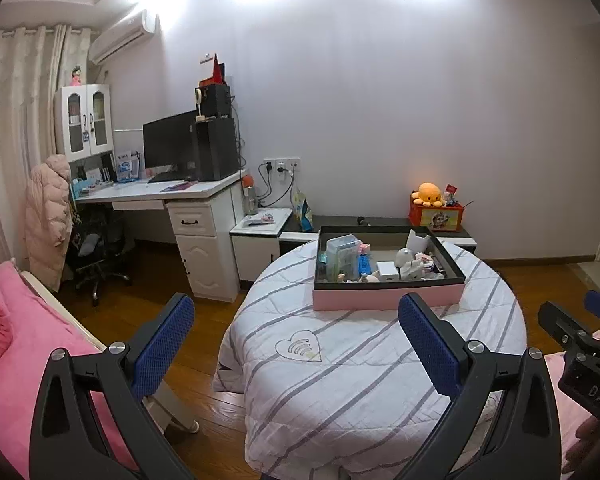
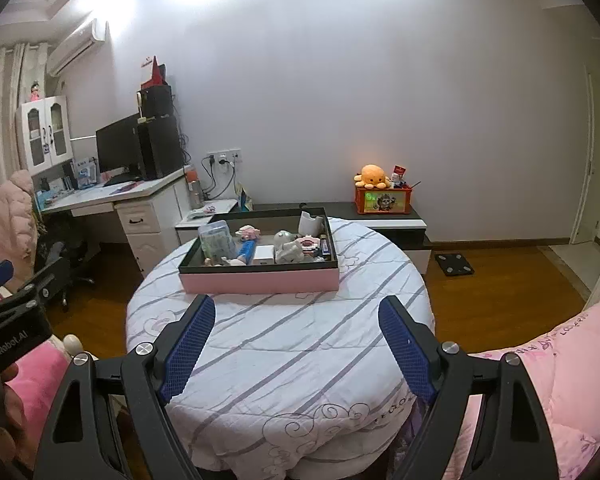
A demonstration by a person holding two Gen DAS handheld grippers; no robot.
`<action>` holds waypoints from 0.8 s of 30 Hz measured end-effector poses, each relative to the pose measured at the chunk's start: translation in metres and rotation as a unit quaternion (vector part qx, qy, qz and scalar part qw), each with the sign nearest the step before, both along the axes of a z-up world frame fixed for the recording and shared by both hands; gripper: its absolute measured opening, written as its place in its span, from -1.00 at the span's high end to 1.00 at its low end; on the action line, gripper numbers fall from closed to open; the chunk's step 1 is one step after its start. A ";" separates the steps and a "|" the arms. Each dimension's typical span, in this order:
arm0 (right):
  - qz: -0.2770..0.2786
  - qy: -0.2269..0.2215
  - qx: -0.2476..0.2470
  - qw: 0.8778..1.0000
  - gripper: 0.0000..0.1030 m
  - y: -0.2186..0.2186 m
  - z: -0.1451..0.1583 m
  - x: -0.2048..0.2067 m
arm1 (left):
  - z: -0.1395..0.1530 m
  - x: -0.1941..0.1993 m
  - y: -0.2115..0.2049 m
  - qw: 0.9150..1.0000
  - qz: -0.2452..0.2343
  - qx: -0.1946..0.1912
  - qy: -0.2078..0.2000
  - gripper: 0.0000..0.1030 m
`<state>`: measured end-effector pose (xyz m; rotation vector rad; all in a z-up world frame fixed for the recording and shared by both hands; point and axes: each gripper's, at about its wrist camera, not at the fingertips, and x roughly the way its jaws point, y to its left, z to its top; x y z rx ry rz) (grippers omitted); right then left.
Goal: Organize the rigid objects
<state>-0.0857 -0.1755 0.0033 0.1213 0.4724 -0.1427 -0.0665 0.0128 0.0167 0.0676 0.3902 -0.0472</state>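
I hold my left tool (image 1: 296, 316) and my right tool (image 2: 296, 320) in the air in front of a round table covered with a striped quilt (image 2: 292, 344). Both tools have their blue pads wide apart and nothing is between them.

On the far half of the quilt stands a flat box (image 2: 260, 280) with pink walls and a dark inner rim. The things to organize lie inside it. At its left end there is a clear case (image 2: 216, 240), and beside that a blue toy (image 2: 246, 249) lies on its side. A small white block (image 2: 263, 254) sits near the middle, just beside a grey-white figure (image 2: 286, 246). At the back right corner stands a white cup-like piece (image 2: 311, 222). More small things lie at the right end, but I cannot tell what they are.

In the left view, my right tool (image 1: 580, 344) shows at the right edge, beside the table. Behind the table runs a low cabinet (image 2: 380, 220) with an orange box (image 2: 382, 200) and a plush octopus (image 2: 373, 176) on top. A white desk (image 1: 160, 194) with a monitor (image 1: 170, 144) stands at the left wall. Pink bedding (image 1: 16, 344) is at my left side.
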 end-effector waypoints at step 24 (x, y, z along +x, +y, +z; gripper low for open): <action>0.013 -0.027 -0.002 1.000 -1.00 0.004 0.024 -0.018 | 0.014 -0.021 0.006 1.000 -0.004 -0.030 0.000 -1.00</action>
